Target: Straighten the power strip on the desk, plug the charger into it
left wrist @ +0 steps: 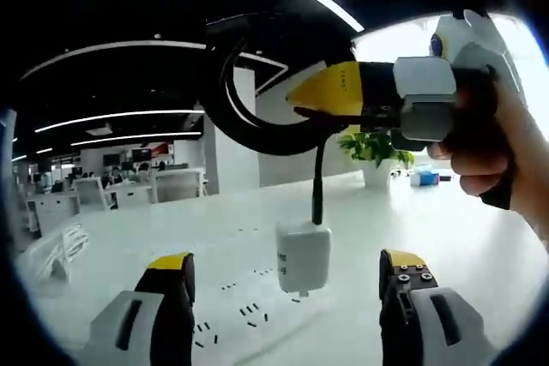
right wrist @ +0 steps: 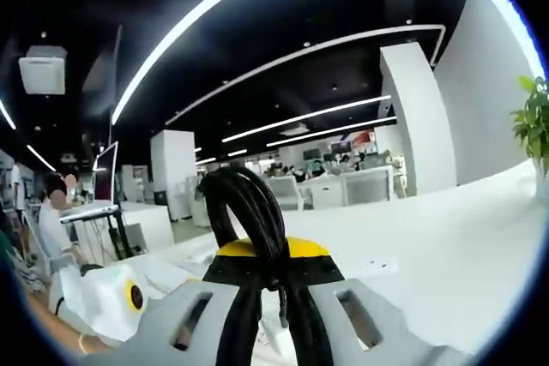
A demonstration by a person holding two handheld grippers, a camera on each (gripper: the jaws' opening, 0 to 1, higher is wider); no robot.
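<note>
**Hand-held gripper carries the charger by its cable, well above the counter**

Hand-held gripper on the right (left wrist: 330,92) comes into the left gripper view from the right side, in a person's hand (left wrist: 480,147). Its yellow-tipped jaws are closed together on the black cable (left wrist: 249,117). In the right gripper view the same hand-held gripper (right wrist: 273,263) shows the cable (right wrist: 249,203) pinched between the jaws and rising in a thick loop above them. The left hand-held gripper (left wrist: 287,276) has its jaws wide apart with nothing between them, low over the white counter (left wrist: 446,220).

The charger (left wrist: 303,256) hangs free in the air on a short, stiff piece of cable, between the open left jaws and a little beyond them. It is a white block with rounded corners and some small print on one side, and its prongs seem to point downward. I cannot find the power strip in either view.

For doing this step well, I think the hanging block should first become quiet, because a grip on the cable gives little control of the prongs. The open left hand-held gripper could take the block by its flat sides, so the prongs stay straight for the socket. The heavy loop of cable should be kept away from the counter, so it does not pull the block to one side.

Farther away there are small dark marks (left wrist: 227,315) on the counter, then a potted plant (left wrist: 375,156) and office desks (left wrist: 129,190).
</note>
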